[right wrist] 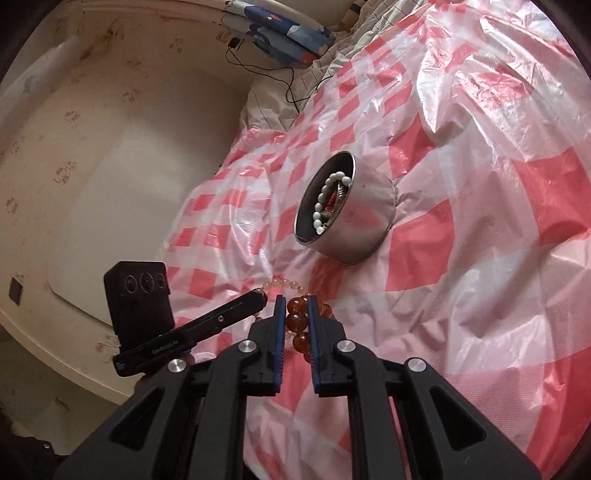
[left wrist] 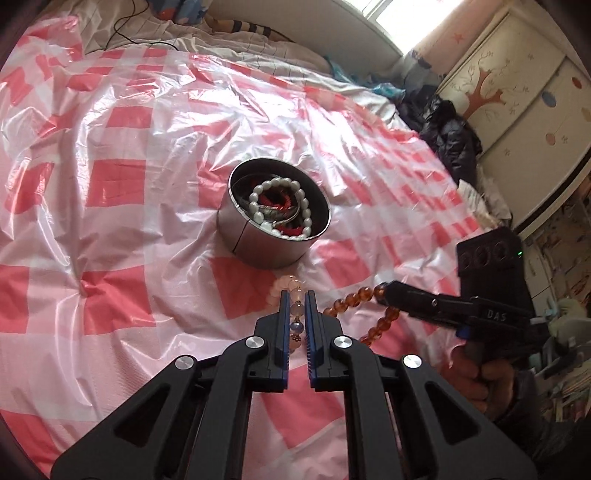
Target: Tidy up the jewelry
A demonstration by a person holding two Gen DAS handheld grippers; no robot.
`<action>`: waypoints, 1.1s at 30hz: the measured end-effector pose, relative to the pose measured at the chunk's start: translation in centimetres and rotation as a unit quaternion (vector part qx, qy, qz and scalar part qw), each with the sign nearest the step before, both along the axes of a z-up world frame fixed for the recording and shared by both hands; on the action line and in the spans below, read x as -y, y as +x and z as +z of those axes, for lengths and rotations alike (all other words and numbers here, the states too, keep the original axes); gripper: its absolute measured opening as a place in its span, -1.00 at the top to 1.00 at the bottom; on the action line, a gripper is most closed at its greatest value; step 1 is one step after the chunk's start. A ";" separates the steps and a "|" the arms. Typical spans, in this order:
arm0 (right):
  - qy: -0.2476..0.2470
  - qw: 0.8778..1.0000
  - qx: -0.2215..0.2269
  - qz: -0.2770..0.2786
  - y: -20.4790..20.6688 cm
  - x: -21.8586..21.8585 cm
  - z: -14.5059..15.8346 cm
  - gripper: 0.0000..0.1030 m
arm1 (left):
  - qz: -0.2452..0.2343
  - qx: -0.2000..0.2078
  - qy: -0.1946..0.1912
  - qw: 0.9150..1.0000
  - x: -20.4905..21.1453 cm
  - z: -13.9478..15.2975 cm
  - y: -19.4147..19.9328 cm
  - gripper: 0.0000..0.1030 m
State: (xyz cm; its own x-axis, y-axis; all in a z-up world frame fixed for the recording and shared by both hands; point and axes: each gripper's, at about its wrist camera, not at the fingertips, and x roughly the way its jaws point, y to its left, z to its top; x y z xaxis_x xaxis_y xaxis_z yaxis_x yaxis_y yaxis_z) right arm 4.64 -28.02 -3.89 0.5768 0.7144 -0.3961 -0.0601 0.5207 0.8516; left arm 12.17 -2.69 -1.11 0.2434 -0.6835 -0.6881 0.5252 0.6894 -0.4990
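Pinching a pale pink bead bracelet [left wrist: 291, 295] between narrow blue-lined jaws: the left gripper [left wrist: 297, 300], seen from its own camera, with several beads caught in the slot and the rest of the loop curving out past the tips onto the sheet. Clamping an amber bead bracelet [right wrist: 297, 321] the same way on the other side: the right gripper [right wrist: 295, 304], jaws drawn in close against two or three brown beads. Meeting almost tip to tip, both tools, with the amber strand [left wrist: 351, 301] trailing from the right gripper [left wrist: 384, 291] toward the left one, and the pink strand [right wrist: 280, 284] arcing just beyond the left gripper's tip [right wrist: 260, 293]. Gripping the right tool's handle from below, a bare hand [left wrist: 476, 380].

Just beyond both bracelets, upright on the sheet, a round metal tin [left wrist: 271, 212], open at the top. Inside it, a white bead bracelet [left wrist: 277, 206] coiled over something red and a thin silver bangle [left wrist: 275, 218]; also visible from the right wrist, tin [right wrist: 365, 218] and white beads [right wrist: 327, 201] alike. Underneath everything, a crinkled red-and-white checked plastic sheet [left wrist: 122, 177] spread over a bed. Farther back, rumpled bedding [left wrist: 236, 33] with a black cable [right wrist: 266, 70] lying across it.
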 end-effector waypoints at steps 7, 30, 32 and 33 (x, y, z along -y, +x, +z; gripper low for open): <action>0.085 0.996 0.013 -0.006 -0.3 1.1 0.2 0.76 | -0.006 0.012 0.006 1.000 1.5 0.7 -0.1 0.87; 0.137 0.989 0.049 -0.012 -0.4 2.2 1.1 0.76 | 0.033 0.139 0.092 0.986 4.7 2.8 -0.8 0.87; 0.139 0.989 0.050 -0.013 -0.4 2.3 1.1 0.76 | 0.037 0.143 0.093 0.985 4.9 2.9 -0.8 0.87; 0.140 0.989 0.051 -0.013 -0.3 2.3 1.1 0.76 | 0.039 0.146 0.094 0.984 5.1 3.0 -0.8 0.87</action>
State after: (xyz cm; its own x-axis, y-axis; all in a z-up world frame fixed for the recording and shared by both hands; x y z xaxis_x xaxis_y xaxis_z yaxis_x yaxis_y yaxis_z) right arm 4.31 -30.33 -2.75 0.6228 0.7727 -0.1230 -0.1435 0.2674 0.9528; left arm 11.37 -7.77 1.88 0.4963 -0.5225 -0.6934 0.5700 0.7985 -0.1937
